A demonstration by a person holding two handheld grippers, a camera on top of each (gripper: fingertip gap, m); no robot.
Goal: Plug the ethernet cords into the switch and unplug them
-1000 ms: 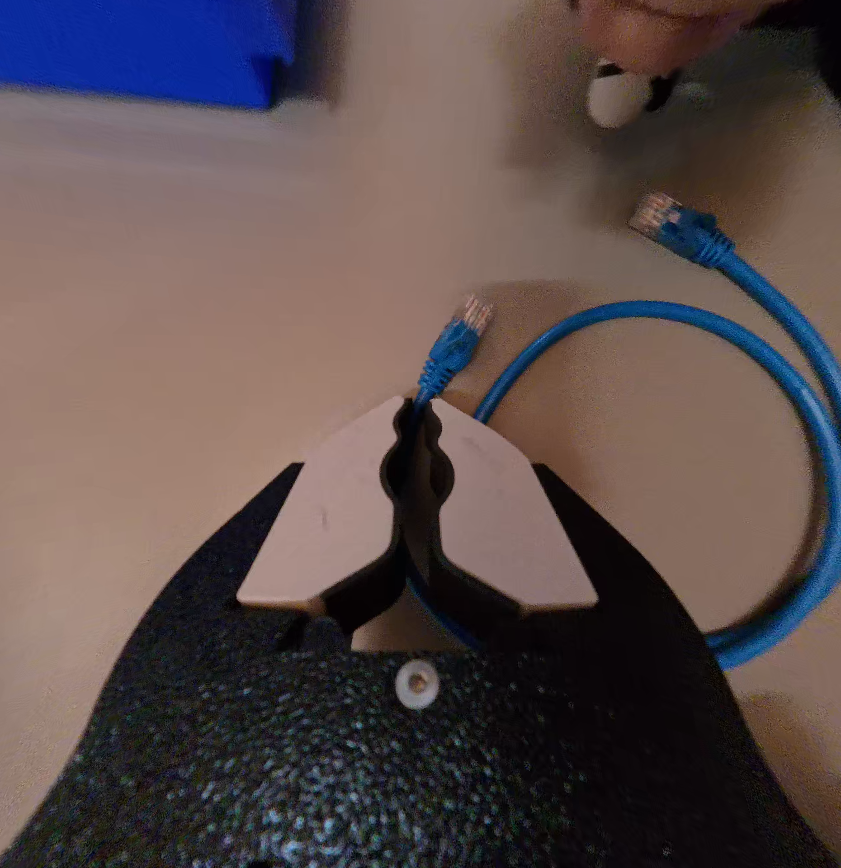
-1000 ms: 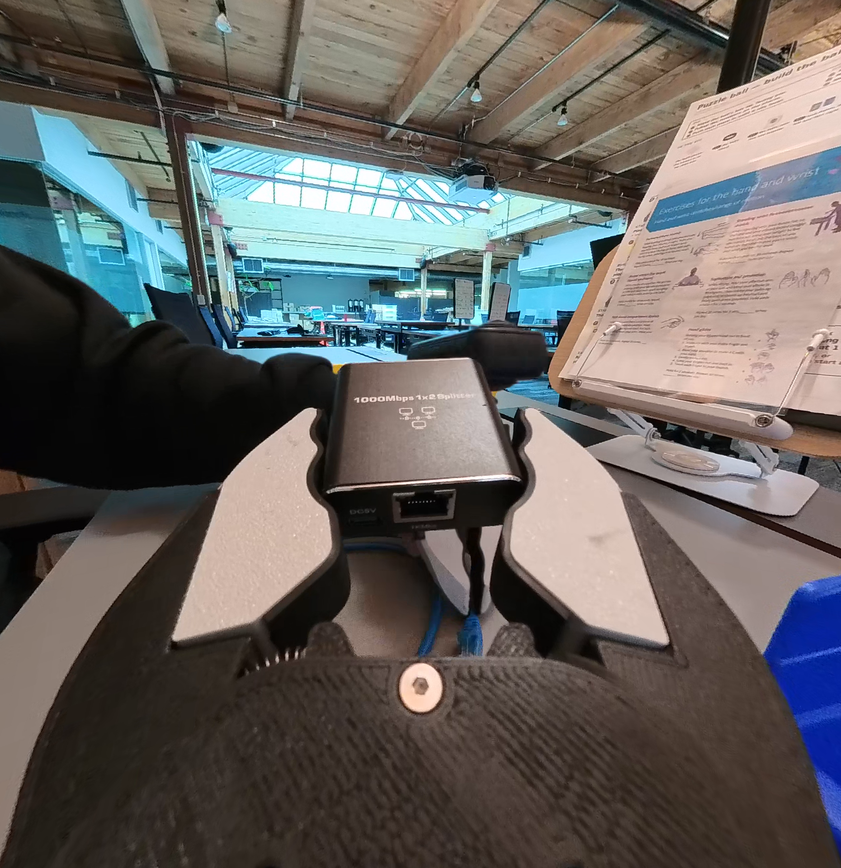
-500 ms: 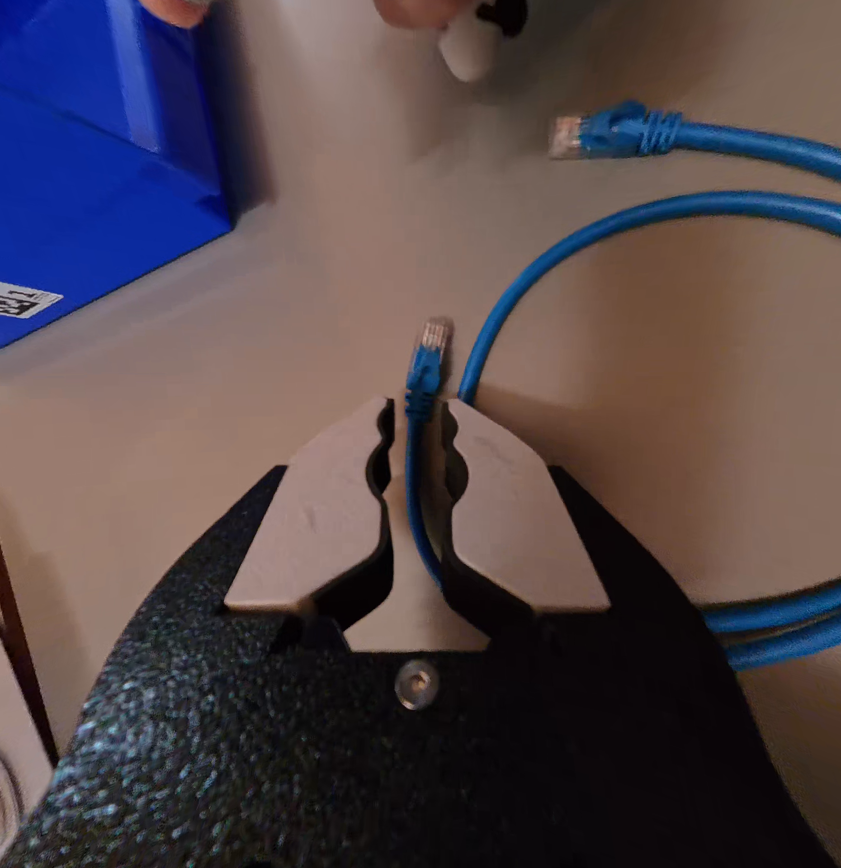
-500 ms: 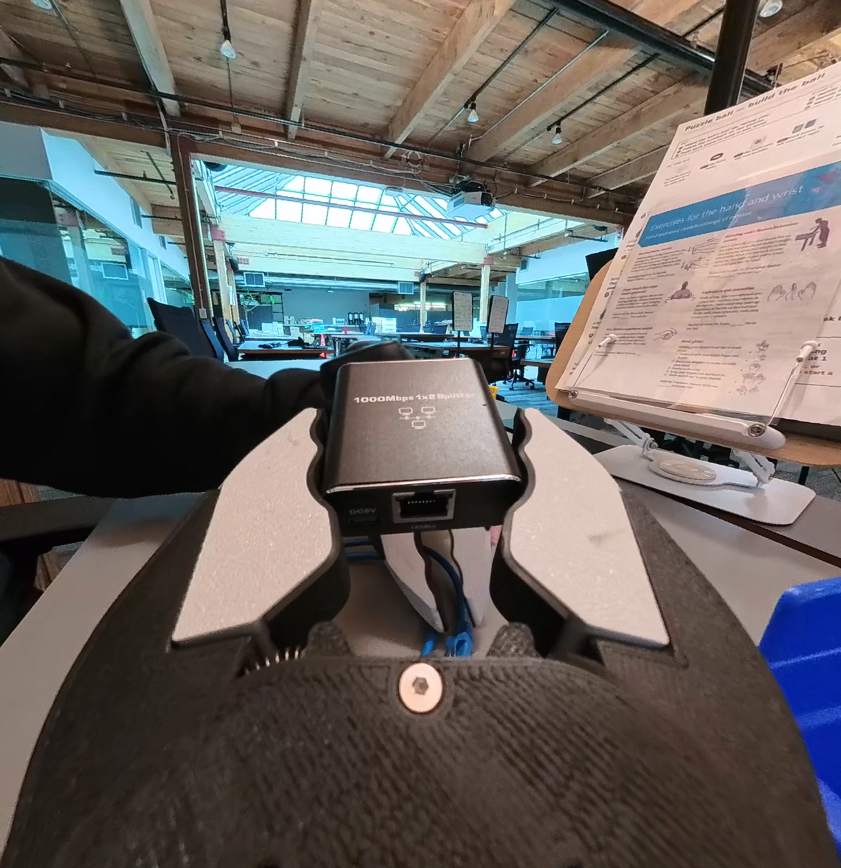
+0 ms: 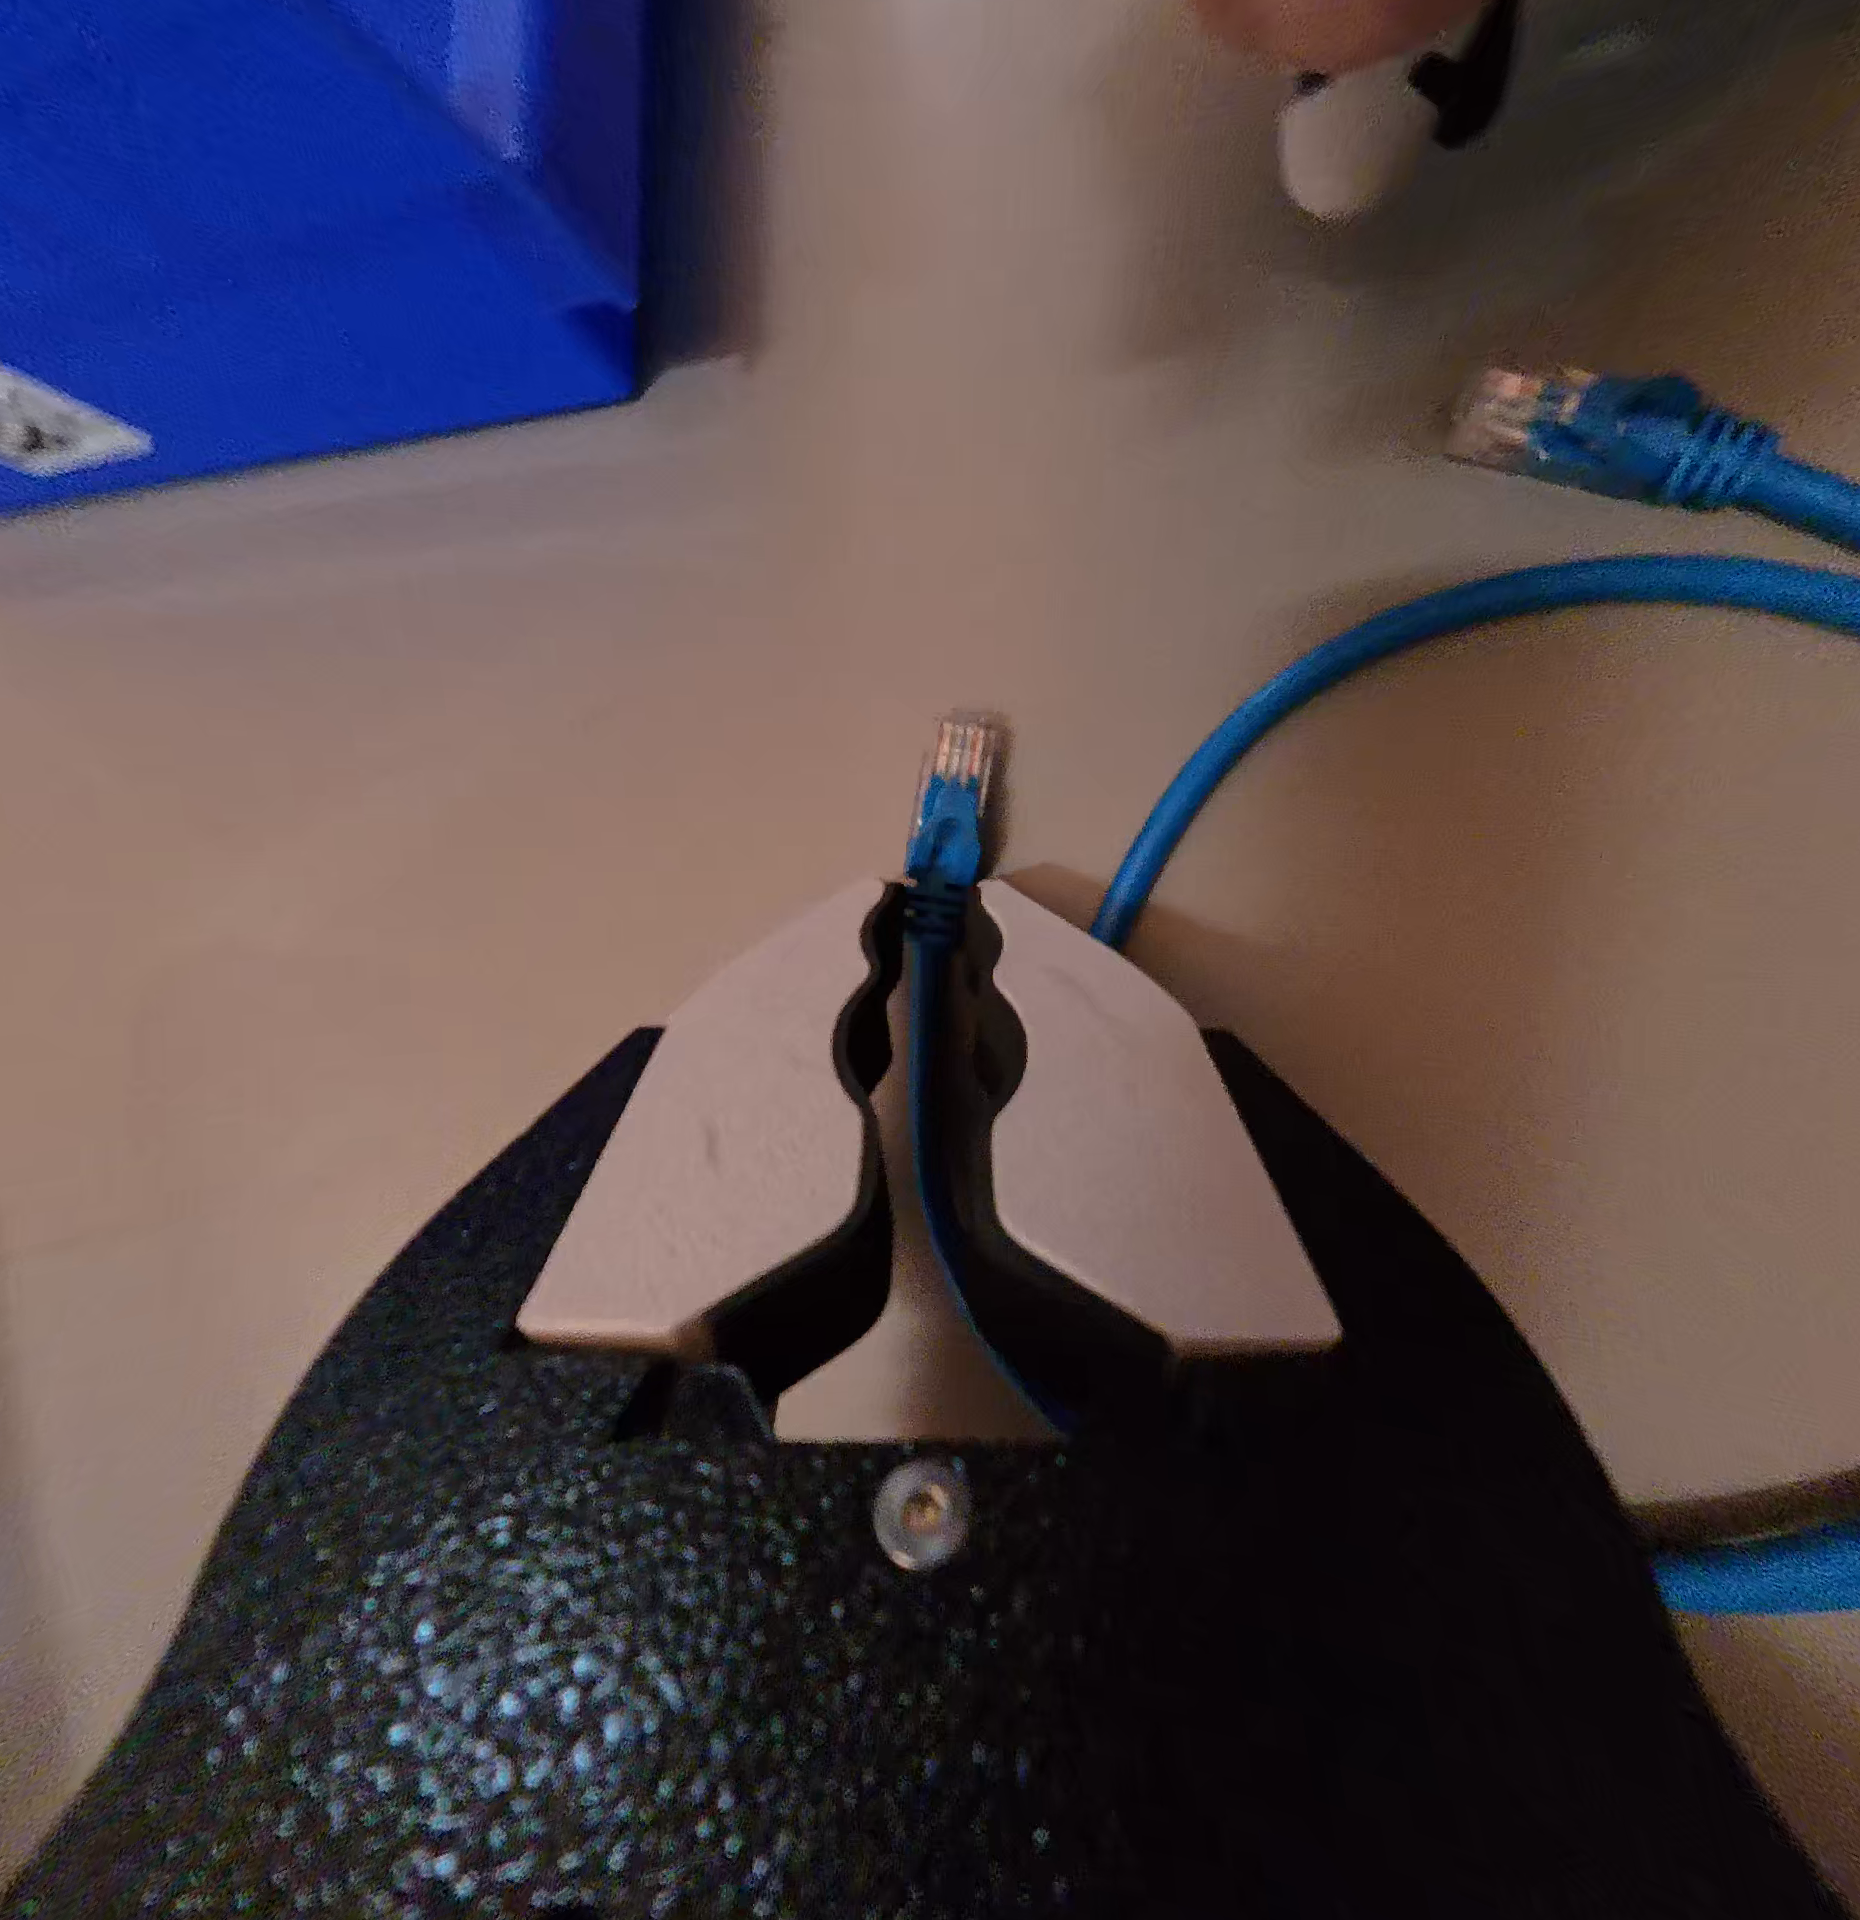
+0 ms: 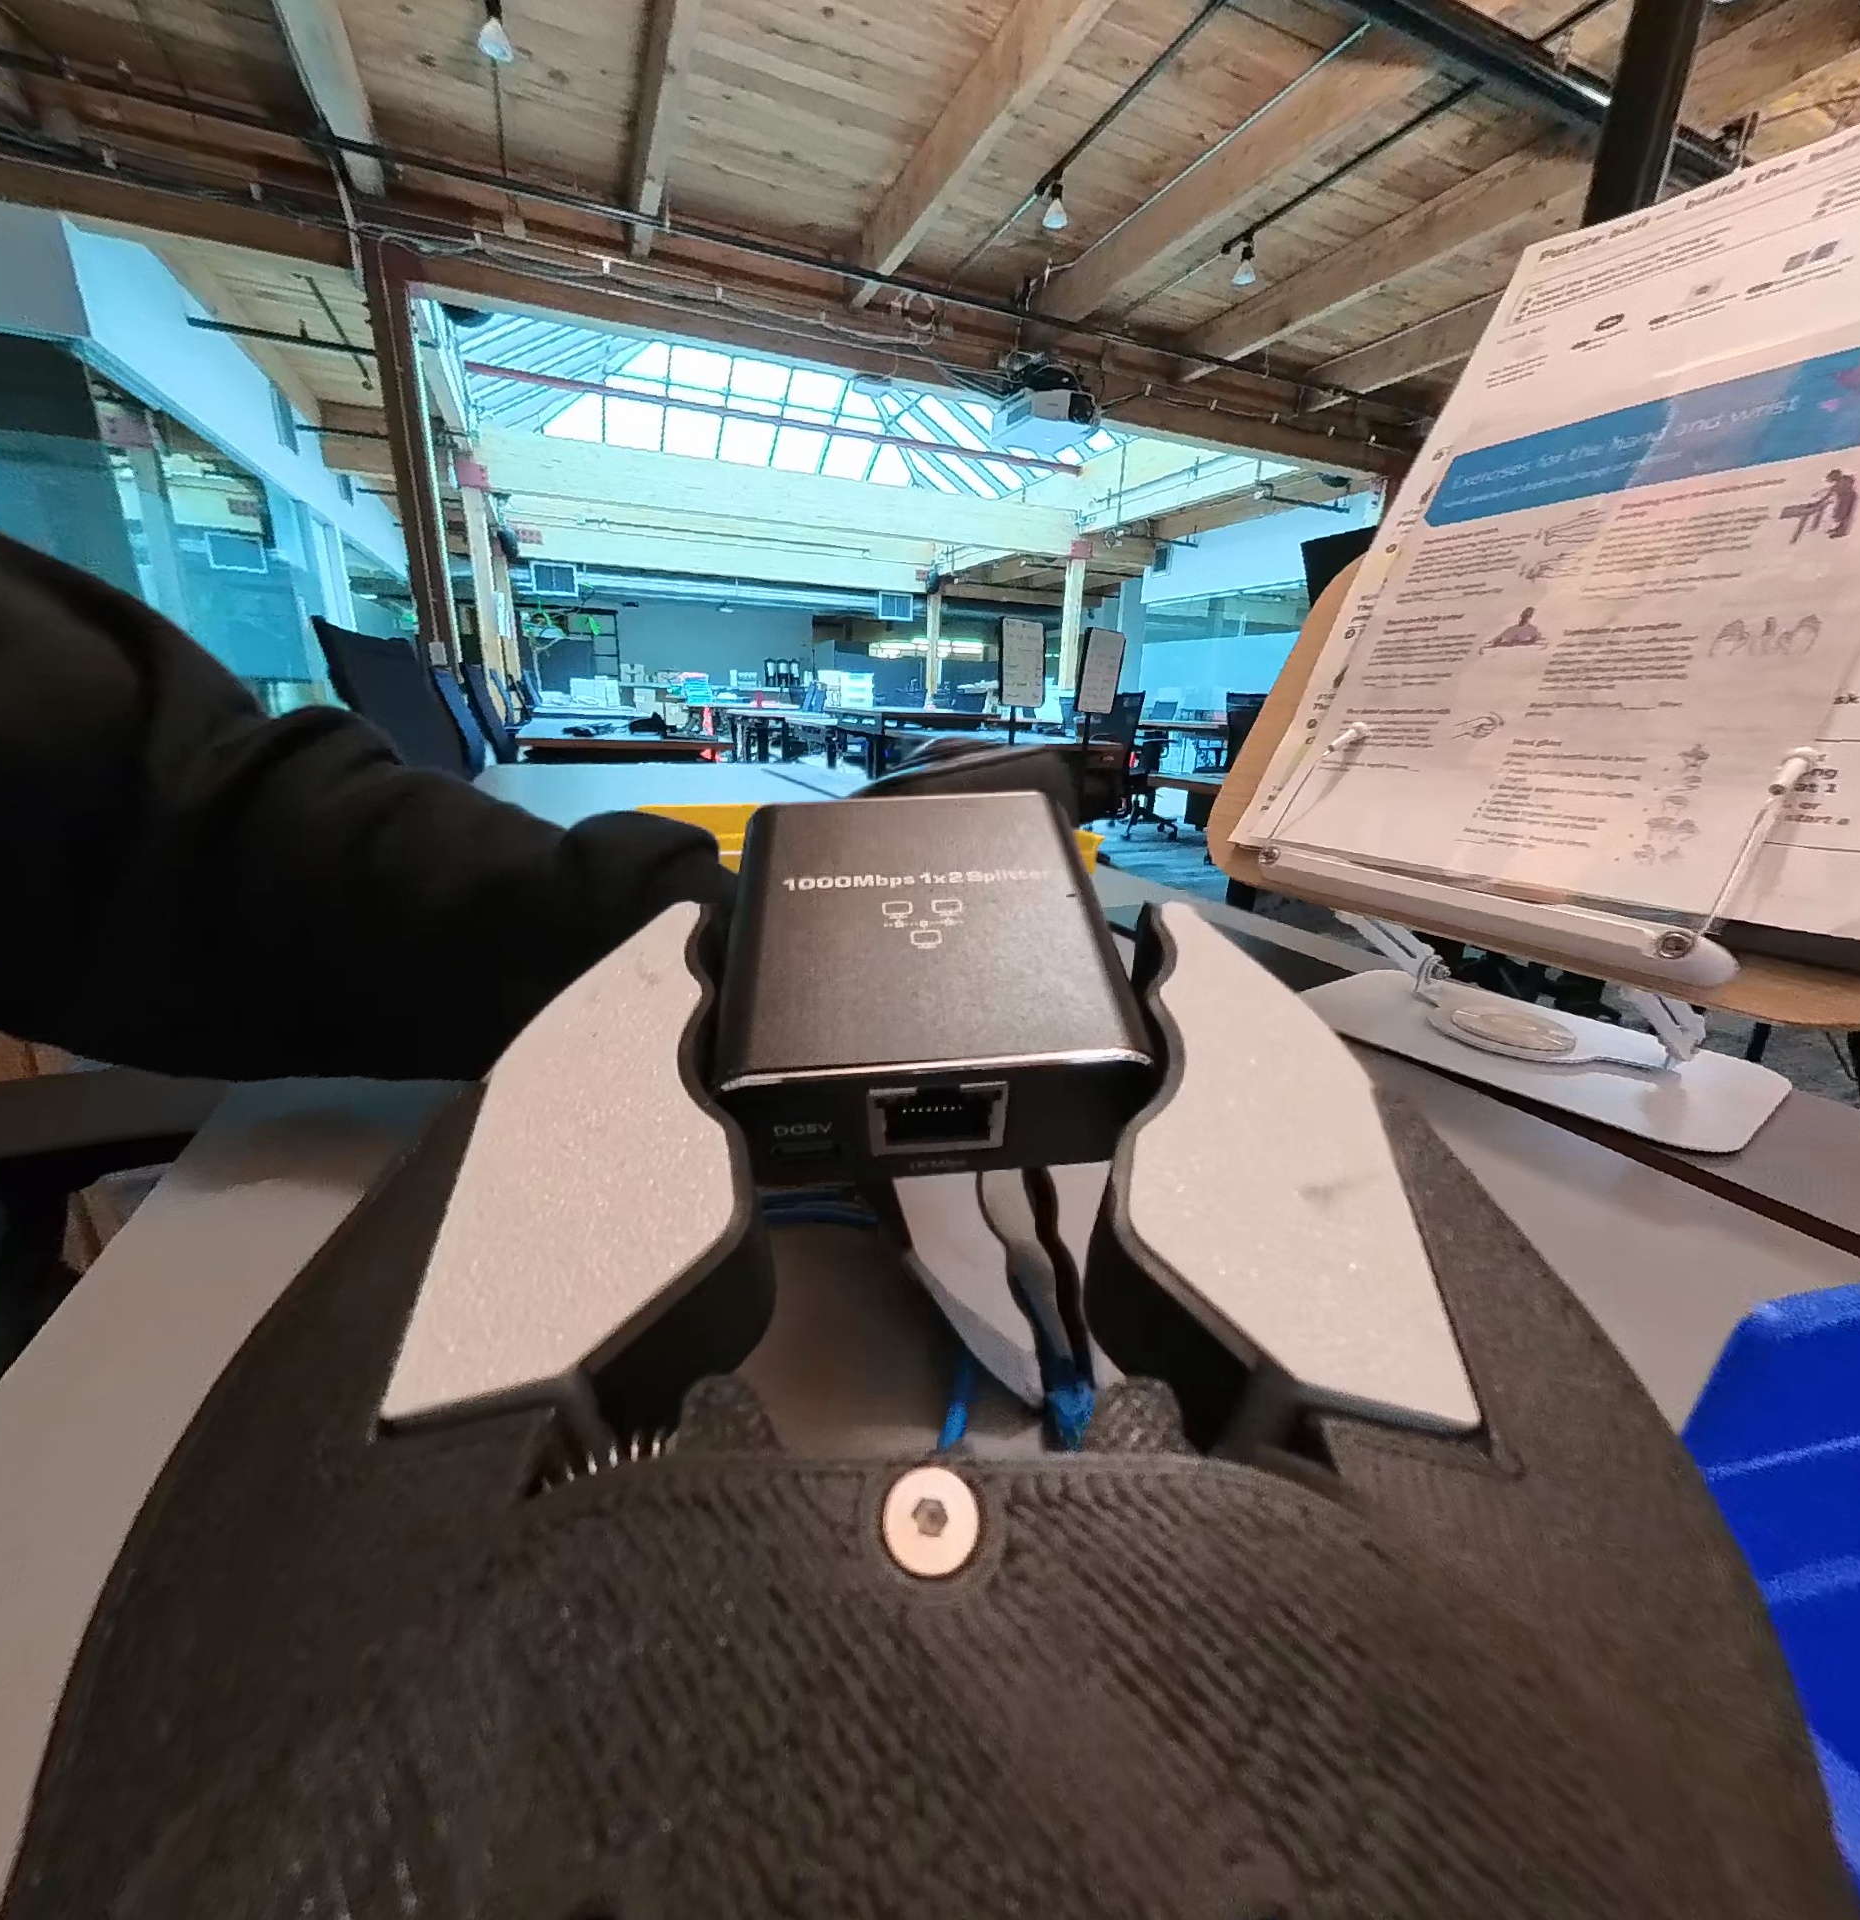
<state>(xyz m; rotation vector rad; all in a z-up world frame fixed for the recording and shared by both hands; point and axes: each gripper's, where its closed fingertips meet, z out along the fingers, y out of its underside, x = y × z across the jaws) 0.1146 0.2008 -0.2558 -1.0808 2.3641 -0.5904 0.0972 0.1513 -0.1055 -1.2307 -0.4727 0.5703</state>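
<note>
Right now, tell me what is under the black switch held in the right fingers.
Under the switch, the left gripper's pale fingers show, with blue cable between them, above the grey table. The switch's underside is hidden.

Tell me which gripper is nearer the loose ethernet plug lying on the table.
Left. The left gripper, shut on another blue cord's plug end, sits just short of the loose ethernet plug. The right gripper is raised, clamping the black switch.
</note>
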